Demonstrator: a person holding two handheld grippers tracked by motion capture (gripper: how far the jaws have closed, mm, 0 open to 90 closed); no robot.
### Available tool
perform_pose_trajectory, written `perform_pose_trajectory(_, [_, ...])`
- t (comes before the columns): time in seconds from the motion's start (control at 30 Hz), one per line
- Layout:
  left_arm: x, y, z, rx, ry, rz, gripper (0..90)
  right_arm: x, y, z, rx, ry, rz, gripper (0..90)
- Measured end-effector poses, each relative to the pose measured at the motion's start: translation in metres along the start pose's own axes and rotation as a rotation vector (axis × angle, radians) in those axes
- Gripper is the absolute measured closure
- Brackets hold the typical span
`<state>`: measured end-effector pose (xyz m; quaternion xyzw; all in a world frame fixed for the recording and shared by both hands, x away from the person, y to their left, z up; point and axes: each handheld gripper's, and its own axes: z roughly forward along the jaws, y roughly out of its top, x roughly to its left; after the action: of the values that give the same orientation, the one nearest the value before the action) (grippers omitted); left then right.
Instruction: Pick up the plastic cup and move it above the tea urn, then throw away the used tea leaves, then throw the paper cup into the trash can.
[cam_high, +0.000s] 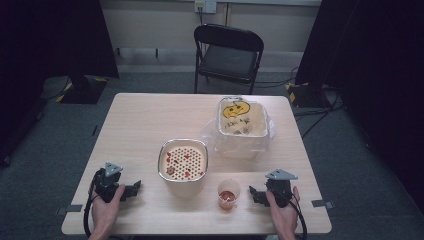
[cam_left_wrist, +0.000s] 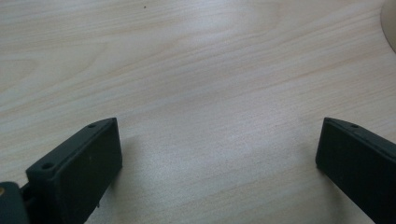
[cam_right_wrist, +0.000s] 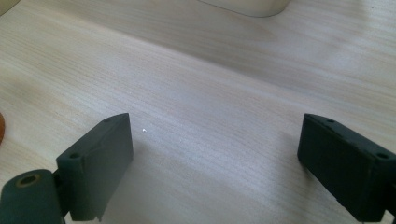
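While both tongs (cam_high: 131, 190) (cam_high: 254, 194) gape empty, small clear cup (cam_high: 228, 193) with reddish dregs.

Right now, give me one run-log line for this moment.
left gripper: open, empty, on table | right gripper: open, empty, beside cup | strainer bowl: centre | lined bin: behind

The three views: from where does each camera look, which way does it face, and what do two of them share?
High view: fixed above the person's side, facing forward and down on the table with the strainer bowl, cup and lined bin; both hands and grippers show, left gripper, right gripper.
Left gripper view: rides on the left gripper, looking along its open jaws at bare wood.
Right gripper view: rides on the right gripper, looking along its open jaws at wood.
Shared: both gripper views show the tabletop between two black jaws.
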<state>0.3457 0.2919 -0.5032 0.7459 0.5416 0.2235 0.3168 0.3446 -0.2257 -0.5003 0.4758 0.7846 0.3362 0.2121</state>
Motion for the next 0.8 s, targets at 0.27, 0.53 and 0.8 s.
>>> perform_pose_trajectory(0.27, [0.000,0.000,0.000,-0.001,0.004,-0.003,0.0,0.002,-0.001,-0.001,0.001,-0.021,0.022,9.7])
perform_pose_trajectory(0.53, [0.000,0.000,0.000,-0.001,0.004,-0.003,0.0,0.003,0.000,-0.003,-0.002,0.015,0.026,13.4])
perform_pose_trajectory(0.8, [0.000,0.000,0.000,-0.001,0.003,-0.003,0.0,0.012,0.002,-0.017,0.004,0.095,0.000,13.7])
